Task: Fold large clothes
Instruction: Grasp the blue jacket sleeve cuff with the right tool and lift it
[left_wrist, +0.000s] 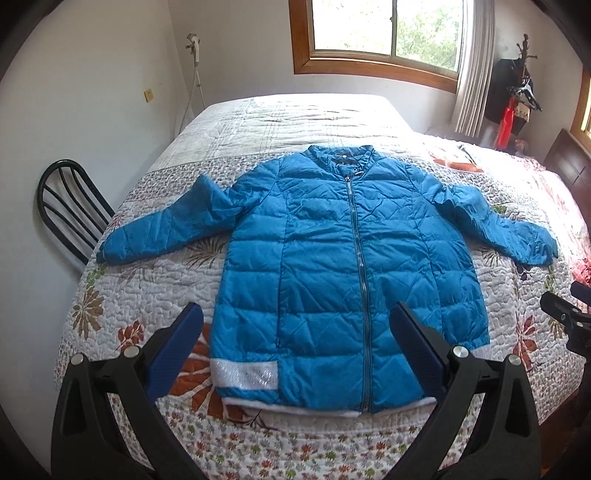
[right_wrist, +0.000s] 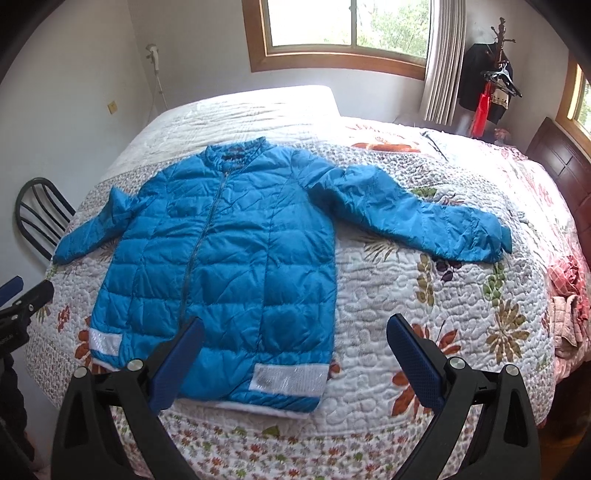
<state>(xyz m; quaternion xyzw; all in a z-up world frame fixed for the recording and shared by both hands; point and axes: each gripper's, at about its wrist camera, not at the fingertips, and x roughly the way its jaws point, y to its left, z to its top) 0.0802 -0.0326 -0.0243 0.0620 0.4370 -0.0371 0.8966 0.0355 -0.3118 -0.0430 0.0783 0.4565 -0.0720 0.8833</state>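
Note:
A blue quilted jacket (left_wrist: 332, 251) lies flat and zipped on the bed, front up, collar away from me, both sleeves spread sideways. White reflective patches sit at its hem. It also shows in the right wrist view (right_wrist: 229, 258). My left gripper (left_wrist: 295, 321) is open and empty, held above the jacket's hem. My right gripper (right_wrist: 295, 332) is open and empty, held above the hem's right corner and the bedspread beside it. The right gripper's tip (left_wrist: 565, 314) shows at the right edge of the left wrist view; the left gripper's tip (right_wrist: 26, 299) shows at the left edge of the right wrist view.
The bed has a floral quilted bedspread (left_wrist: 155, 295). A black metal chair (left_wrist: 70, 206) stands at the bed's left side. A coat rack with hanging clothes (right_wrist: 487, 85) stands in the far right corner. A pink crumpled cloth (right_wrist: 569, 317) lies at the bed's right edge.

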